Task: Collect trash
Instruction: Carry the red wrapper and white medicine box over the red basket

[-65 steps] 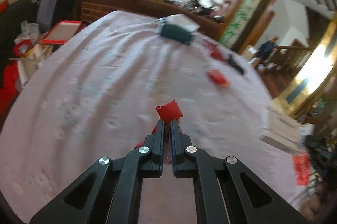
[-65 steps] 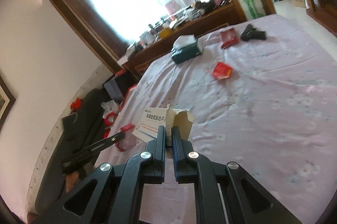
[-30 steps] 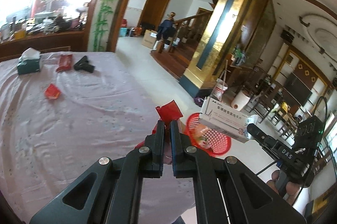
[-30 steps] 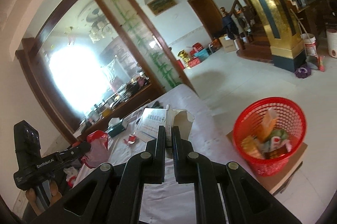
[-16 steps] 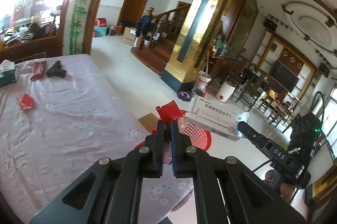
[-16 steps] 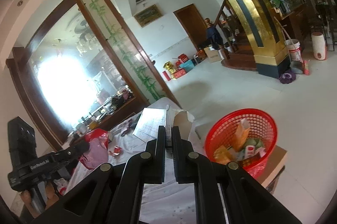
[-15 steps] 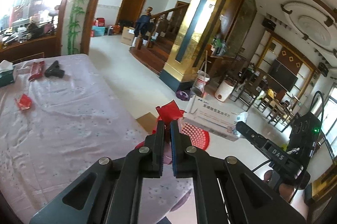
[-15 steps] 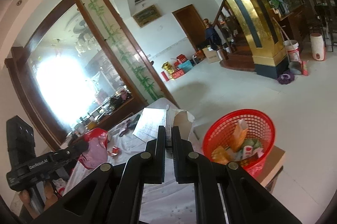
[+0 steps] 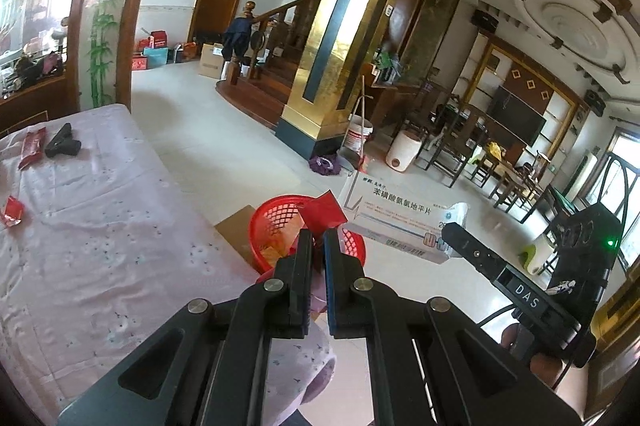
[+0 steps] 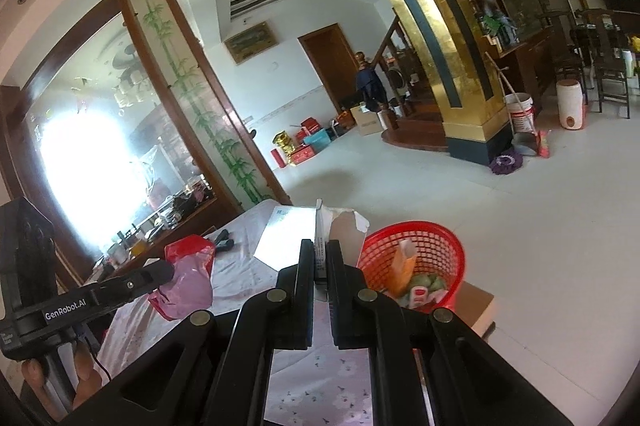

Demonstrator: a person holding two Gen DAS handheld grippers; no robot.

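My left gripper (image 9: 316,238) is shut on a red and pink plastic wrapper (image 9: 322,211), which also shows at the left of the right wrist view as the wrapper (image 10: 188,274). My right gripper (image 10: 320,246) is shut on a torn white medicine box (image 10: 292,234); the same box (image 9: 396,222) appears in the left wrist view to the right of my fingers. A red mesh basket (image 10: 416,258) with several scraps inside stands on the floor beyond both grippers, also seen as the basket (image 9: 276,226) just past my left fingertips.
A bed with a pink sheet (image 9: 100,246) fills the left. On it lie two red packets (image 9: 12,211) (image 9: 32,145) and a black object (image 9: 64,143). A flat cardboard piece (image 10: 476,302) lies under the basket. A gold pillar (image 9: 340,45), buckets and chairs stand on the tiled floor beyond.
Both grippers have swung from over the bed toward the red basket, which now looks larger and closer. Each still grips the same piece of trash.
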